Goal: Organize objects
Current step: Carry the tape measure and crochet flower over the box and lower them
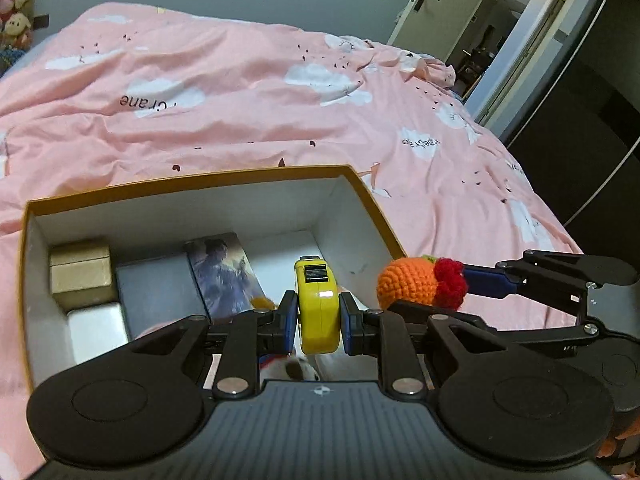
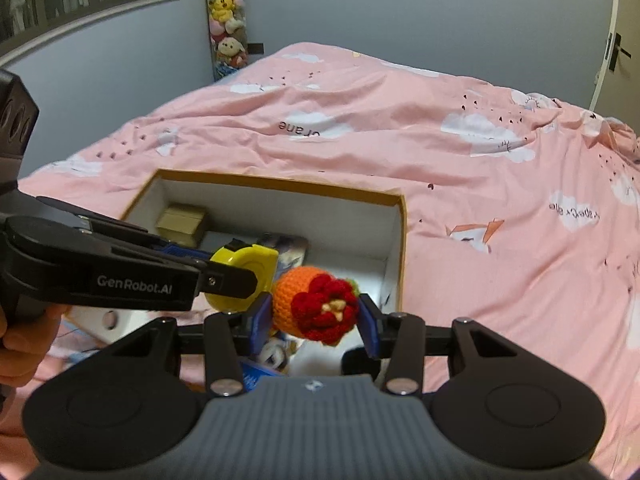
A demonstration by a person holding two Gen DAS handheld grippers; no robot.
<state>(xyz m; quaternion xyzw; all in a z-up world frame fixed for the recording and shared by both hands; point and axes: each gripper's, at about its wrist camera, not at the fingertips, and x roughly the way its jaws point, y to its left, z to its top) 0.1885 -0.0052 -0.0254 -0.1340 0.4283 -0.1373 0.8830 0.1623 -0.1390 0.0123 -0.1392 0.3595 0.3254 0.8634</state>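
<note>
My left gripper (image 1: pixel 319 320) is shut on a yellow tape measure (image 1: pixel 318 304), held upright over the open cardboard box (image 1: pixel 192 184). The same tape measure (image 2: pixel 244 276) shows in the right wrist view, beside the crochet toy. My right gripper (image 2: pixel 314 318) is shut on an orange crochet ball with a red flower (image 2: pixel 316 306). From the left wrist view that toy (image 1: pixel 416 284) hangs just right of the box's near corner, with the right gripper (image 1: pixel 460 288) reaching in from the right. Both items hover above the box's near end.
The box (image 2: pixel 280 186) rests on a bed with a pink cloud-print duvet (image 1: pixel 240 100). Inside lie a gold box (image 1: pixel 80 276), a grey case (image 1: pixel 156 296), a photo card (image 1: pixel 224 276) and a silver block (image 1: pixel 96 328). A hand (image 2: pixel 24 340) grips the left tool. Plush toys (image 2: pixel 226 20) hang on the wall.
</note>
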